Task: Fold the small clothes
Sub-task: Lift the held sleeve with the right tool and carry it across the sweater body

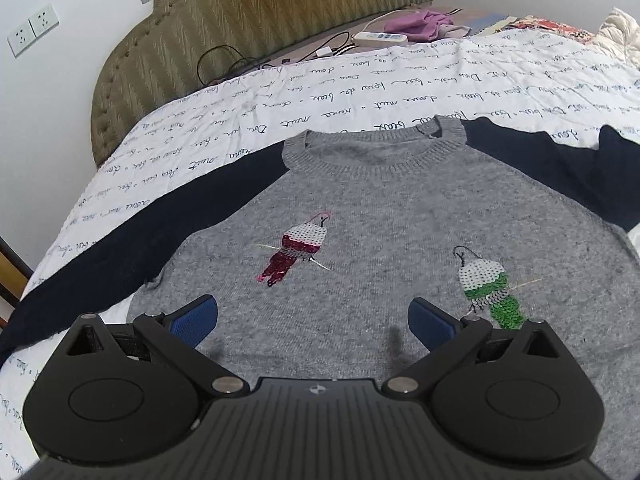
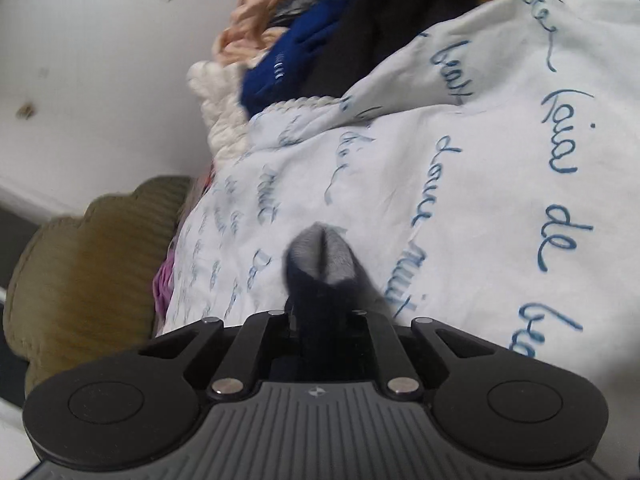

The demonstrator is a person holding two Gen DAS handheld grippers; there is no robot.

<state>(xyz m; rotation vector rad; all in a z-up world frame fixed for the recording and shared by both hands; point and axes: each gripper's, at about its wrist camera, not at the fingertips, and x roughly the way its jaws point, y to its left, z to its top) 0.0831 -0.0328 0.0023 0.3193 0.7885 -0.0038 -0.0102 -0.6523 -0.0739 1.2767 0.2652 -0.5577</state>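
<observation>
Your right tool [image 2: 320, 304] is clenched on a pinch of knit, navy and grey bunched together where a sleeve [image 2: 320, 264] meets the body, and that view is blurred, so you cannot judge how deep the bite is. Your left tool [image 1: 312, 320] is released, its 2 blue ribbed pads [image 1: 196, 320] spread wide just above the lower part of the grey sweater [image 1: 400, 220], not touching it. The sweater lies face up on the bed's white sheet [image 1: 280, 112] printed with cursive script, neck toward the padded olive headboard [image 1: 240, 28], navy sleeves splayed toward both side edges. The risk: a shallow pinch on loose, stretchy knit may slip mid-fold, or drag the whole body sideways because nothing pins it. The sequinned birds, 1 red [image 1: 296, 248] and 1 green [image 1: 488, 288], are scaly and stiff; they could snag a pad. The thin sheet could be caught together with the wool.
</observation>
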